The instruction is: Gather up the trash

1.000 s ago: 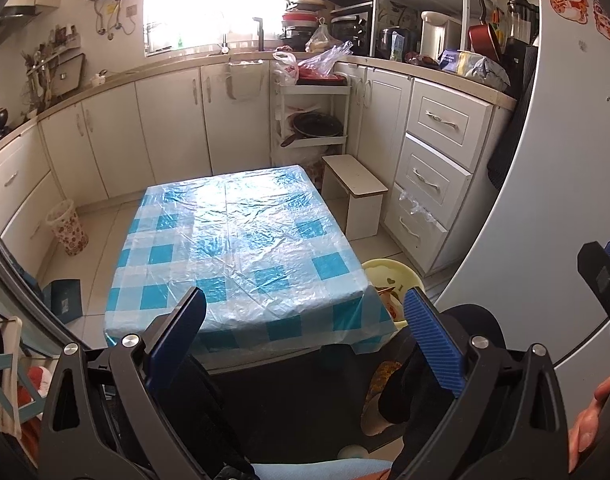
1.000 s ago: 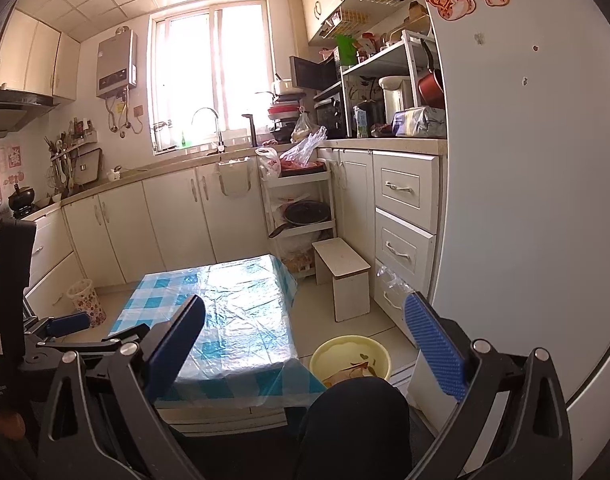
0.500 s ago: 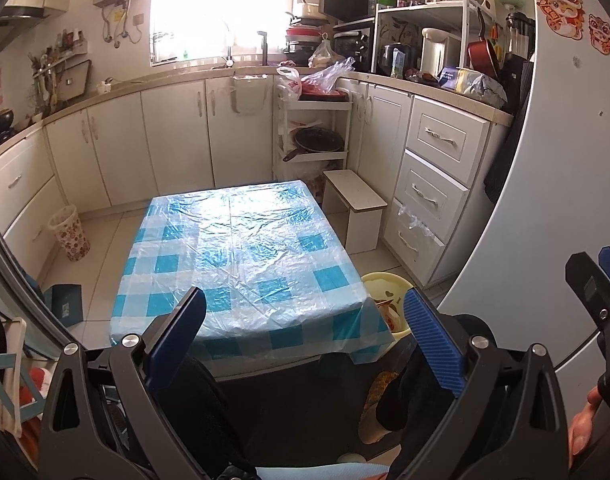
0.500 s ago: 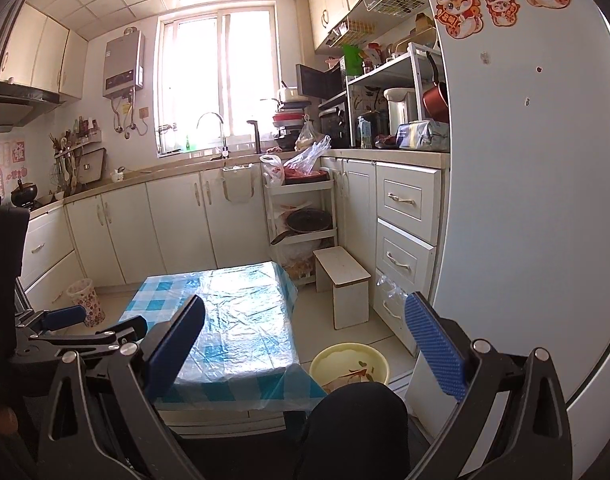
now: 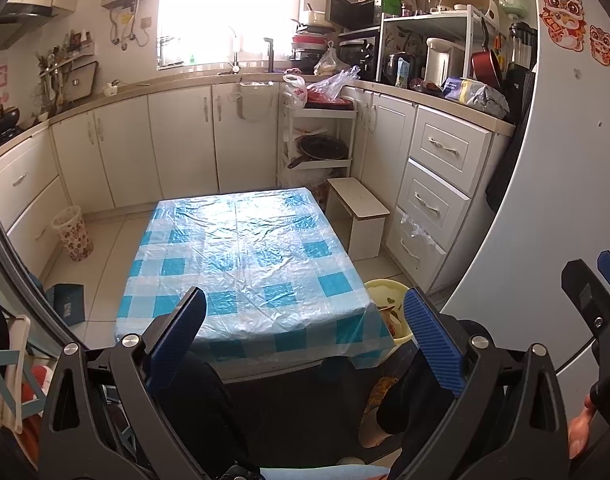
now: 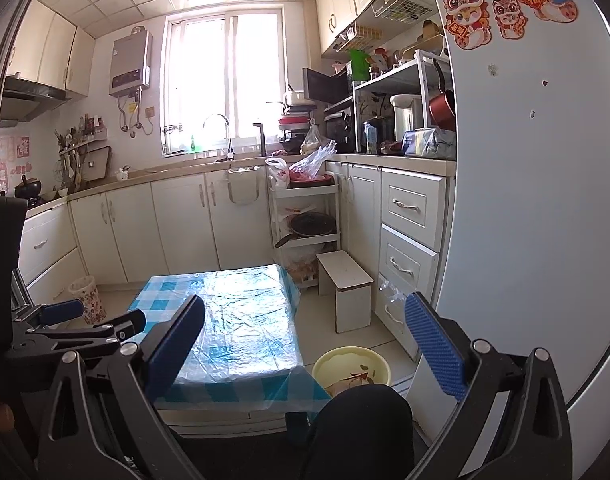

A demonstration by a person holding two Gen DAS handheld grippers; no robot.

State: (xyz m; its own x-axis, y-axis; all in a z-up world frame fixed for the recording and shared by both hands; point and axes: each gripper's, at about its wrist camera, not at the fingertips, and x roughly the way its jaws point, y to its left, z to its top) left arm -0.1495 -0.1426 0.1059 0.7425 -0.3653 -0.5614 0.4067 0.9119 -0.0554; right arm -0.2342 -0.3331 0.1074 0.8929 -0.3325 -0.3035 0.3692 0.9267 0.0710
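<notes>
Worktop (image 5: 241,248) with blue-check cover, bare. White stool (image 5: 361,208) beside it; patterned basket (image 5: 71,232) by cabinets.

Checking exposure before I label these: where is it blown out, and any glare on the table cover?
Left wrist view: the window is fully blown out, the plastic cover on the table shows a white sheen at its far end, and straight edges bow from the fisheye. Right wrist view: the window is clipped, though its frame bars show, and glare runs down the middle of the table cover.
</notes>
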